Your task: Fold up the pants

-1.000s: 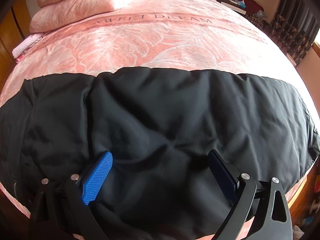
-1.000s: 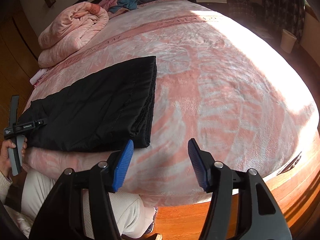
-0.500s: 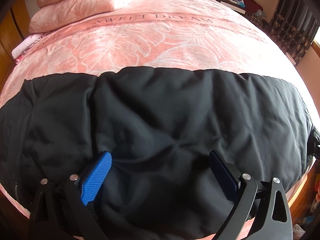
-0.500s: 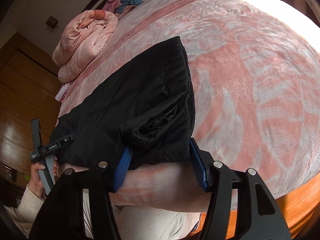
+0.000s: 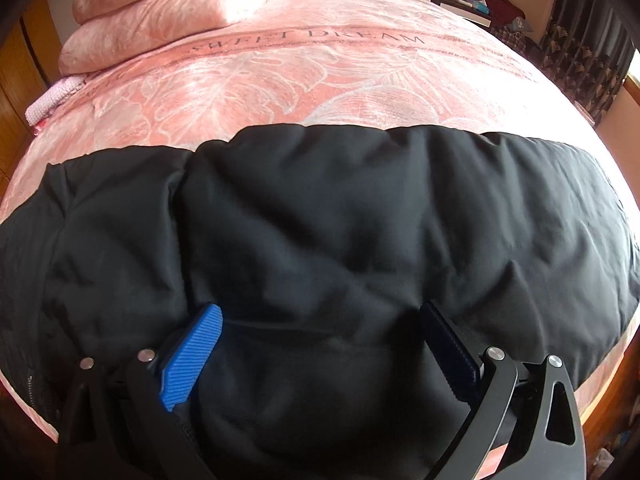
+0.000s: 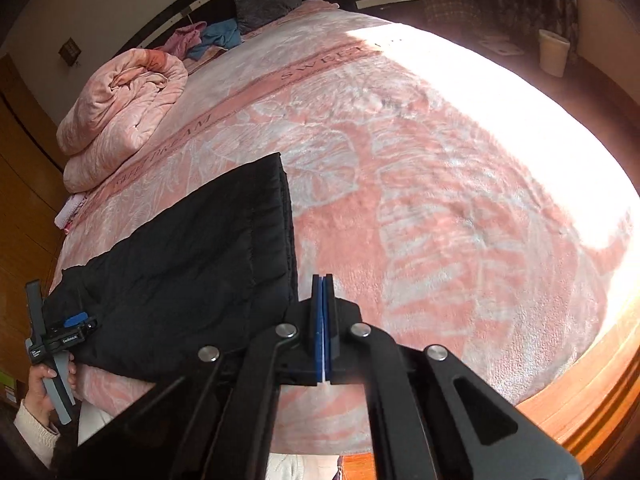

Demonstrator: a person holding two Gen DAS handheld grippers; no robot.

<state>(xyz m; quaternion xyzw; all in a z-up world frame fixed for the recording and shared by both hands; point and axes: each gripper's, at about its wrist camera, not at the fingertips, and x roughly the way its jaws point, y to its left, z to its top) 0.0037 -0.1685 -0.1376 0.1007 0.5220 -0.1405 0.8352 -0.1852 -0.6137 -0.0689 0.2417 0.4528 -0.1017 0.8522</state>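
The black pants [image 5: 320, 216] lie folded lengthwise across the near side of the pink bed. My left gripper [image 5: 320, 312] rests open on them, its blue pads [image 5: 192, 356] spread wide with cloth bulging between. In the right wrist view the pants [image 6: 192, 280] end in a straight hem. My right gripper [image 6: 322, 280] sits just right of that hem over the blanket. Its jaws are closing to a full shut, and the pads meet with no cloth seen between them. A hand holds the left gripper [image 6: 64, 328] at the pants' far end.
A pink leaf-patterned blanket [image 6: 420, 200] covers the bed. A rolled pink quilt [image 6: 124, 112] lies at the back left, with clothes and a pillow [image 6: 264, 6] by the headboard. The wooden bed frame [image 6: 600, 392] and floor lie to the right, a white bin [image 6: 554, 52] beyond.
The right gripper went from open around the pants' bunched corner to fully shut, and shifted right off the hem. The corner now lies flat. The left gripper has not moved.
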